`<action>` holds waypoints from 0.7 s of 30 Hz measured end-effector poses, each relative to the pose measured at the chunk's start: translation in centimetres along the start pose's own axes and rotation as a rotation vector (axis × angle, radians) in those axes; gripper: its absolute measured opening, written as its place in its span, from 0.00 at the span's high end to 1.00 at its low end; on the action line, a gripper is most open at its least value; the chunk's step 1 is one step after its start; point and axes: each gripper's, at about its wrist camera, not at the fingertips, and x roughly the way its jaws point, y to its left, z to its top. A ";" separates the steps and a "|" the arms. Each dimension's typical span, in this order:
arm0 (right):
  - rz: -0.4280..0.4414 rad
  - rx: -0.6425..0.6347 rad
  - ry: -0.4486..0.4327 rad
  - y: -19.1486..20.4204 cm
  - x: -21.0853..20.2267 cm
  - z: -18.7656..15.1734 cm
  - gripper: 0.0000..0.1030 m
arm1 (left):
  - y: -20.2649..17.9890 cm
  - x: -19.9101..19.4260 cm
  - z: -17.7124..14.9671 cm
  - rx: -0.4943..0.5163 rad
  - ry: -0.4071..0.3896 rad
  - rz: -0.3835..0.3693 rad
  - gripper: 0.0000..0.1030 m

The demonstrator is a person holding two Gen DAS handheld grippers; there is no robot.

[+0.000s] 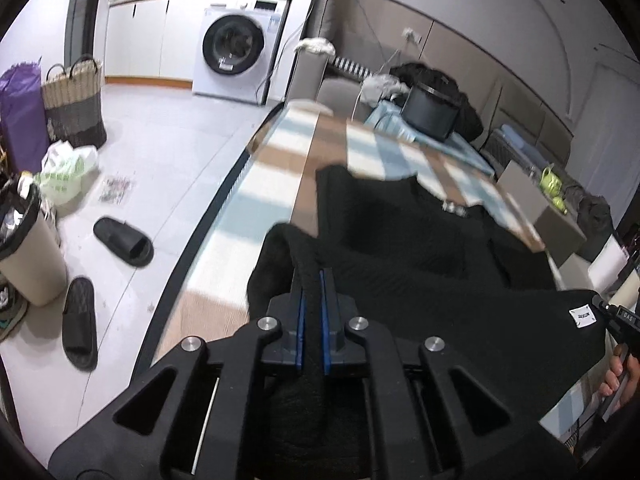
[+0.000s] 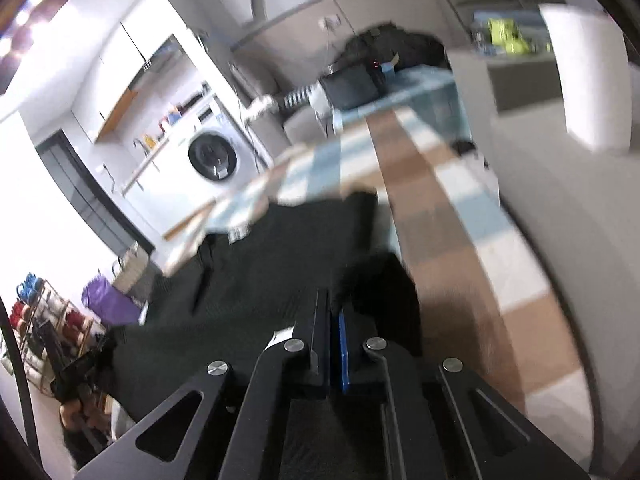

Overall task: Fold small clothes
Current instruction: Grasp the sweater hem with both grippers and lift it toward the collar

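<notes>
A black garment [image 1: 420, 248] lies spread on a table with a brown, white and blue checked cloth [image 1: 280, 168]. My left gripper [image 1: 313, 280] is shut on a fold of the garment's near left edge and holds it lifted. A white label [image 1: 582, 316] shows on the raised right corner, where my right gripper [image 1: 616, 316] is partly seen. In the right wrist view my right gripper [image 2: 334, 304] is shut on the black garment [image 2: 256, 276], whose edge hangs lifted above the checked cloth [image 2: 440, 216]. That view is blurred.
A black bin [image 1: 430, 114] and dark clothes [image 1: 436, 76] sit at the table's far end. On the floor at left are two black slippers [image 1: 122, 240], a beige waste bin [image 1: 24, 252] and a woven basket [image 1: 74, 100]. A washing machine [image 1: 234, 58] stands behind.
</notes>
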 end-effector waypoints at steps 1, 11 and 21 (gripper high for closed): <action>0.000 0.004 -0.027 0.1 -0.1 0.6 0.97 | -0.3 0.2 0.7 0.003 -0.012 -0.006 0.97; -0.207 0.131 0.071 -2.5 5.9 2.9 0.90 | 0.8 6.5 2.6 -0.064 0.113 0.072 0.92; 0.019 0.210 0.126 -2.7 -0.4 -1.5 0.62 | 2.5 2.8 -0.3 -0.139 0.111 0.072 0.54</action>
